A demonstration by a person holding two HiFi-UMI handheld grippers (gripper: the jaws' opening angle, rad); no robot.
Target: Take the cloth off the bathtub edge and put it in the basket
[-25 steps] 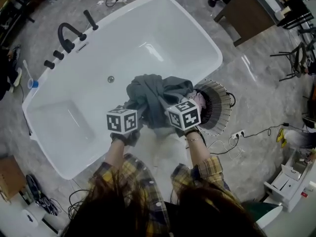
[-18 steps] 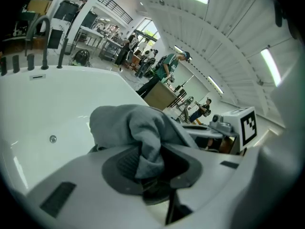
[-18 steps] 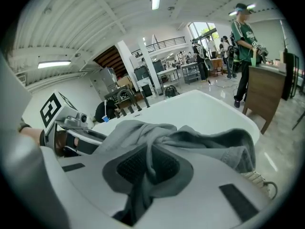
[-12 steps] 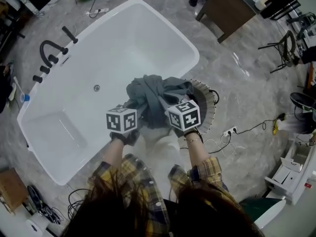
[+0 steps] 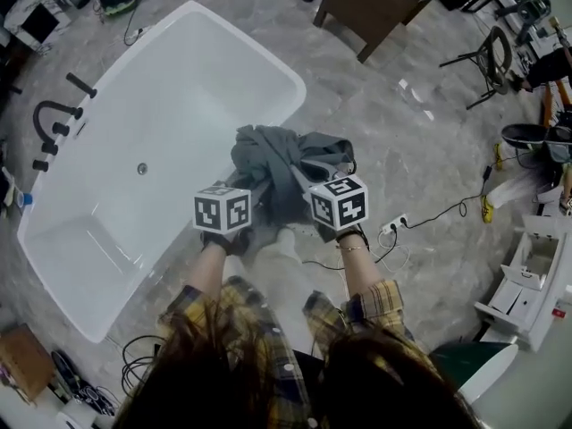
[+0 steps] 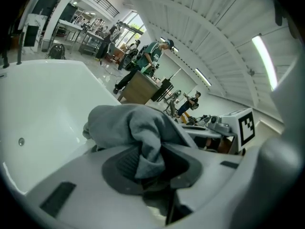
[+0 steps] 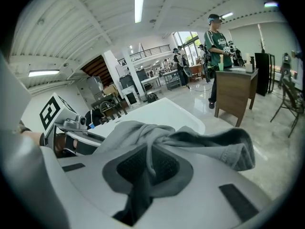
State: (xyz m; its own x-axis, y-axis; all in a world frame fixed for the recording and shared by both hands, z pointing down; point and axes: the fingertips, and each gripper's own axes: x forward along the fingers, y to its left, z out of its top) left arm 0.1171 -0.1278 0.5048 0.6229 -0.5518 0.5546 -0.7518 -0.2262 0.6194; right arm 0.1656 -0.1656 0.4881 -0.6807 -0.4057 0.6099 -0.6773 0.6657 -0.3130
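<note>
1. Grey marble floor spreads beyond the white bathtub; no basket shows in any of our views.
2. The grey cloth hangs bunched in the air just off the tub's corner. The left claw and right claw each pinch a fold of it.
3. We should sight the basket first, carry the bundle level, then let go with both claws together over it.

Soft matt grey cloth, glossy white bathtub, polished marbled floor, brown wooden cabinet

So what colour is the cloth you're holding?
Plain dark grey cloth, no pattern; clearest in the head view.
</note>
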